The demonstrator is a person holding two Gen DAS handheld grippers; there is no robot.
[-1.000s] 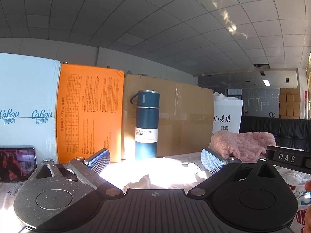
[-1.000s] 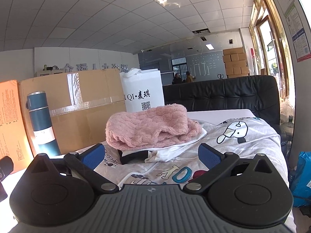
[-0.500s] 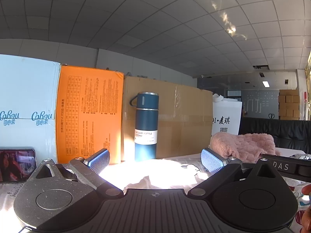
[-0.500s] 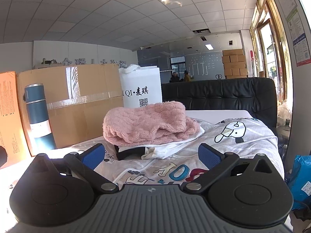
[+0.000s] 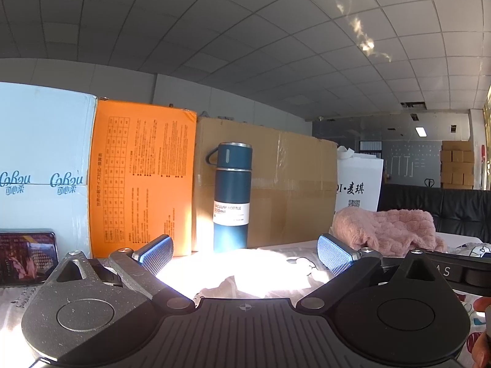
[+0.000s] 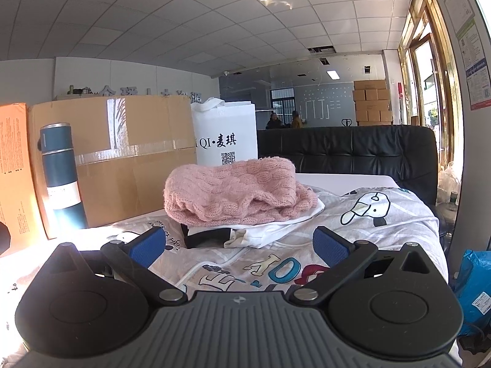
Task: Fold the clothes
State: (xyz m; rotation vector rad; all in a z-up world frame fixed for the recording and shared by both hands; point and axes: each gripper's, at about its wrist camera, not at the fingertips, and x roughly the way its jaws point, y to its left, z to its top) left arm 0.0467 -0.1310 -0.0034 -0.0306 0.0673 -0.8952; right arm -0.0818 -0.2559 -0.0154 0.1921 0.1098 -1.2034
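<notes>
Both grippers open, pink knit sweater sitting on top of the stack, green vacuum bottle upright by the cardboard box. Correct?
One error: the vacuum bottle is dark blue, not green, as the left wrist view shows. The rest holds: left gripper and right gripper open, pink knit sweater on the stack, bottle upright by the brown cardboard box.

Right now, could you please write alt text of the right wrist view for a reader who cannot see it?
The open right gripper hovers over a printed grey garment spread on the table. Beyond it, a pink knitted sweater lies on folded white clothes. A blue vacuum bottle stands left, before a cardboard box.
</notes>
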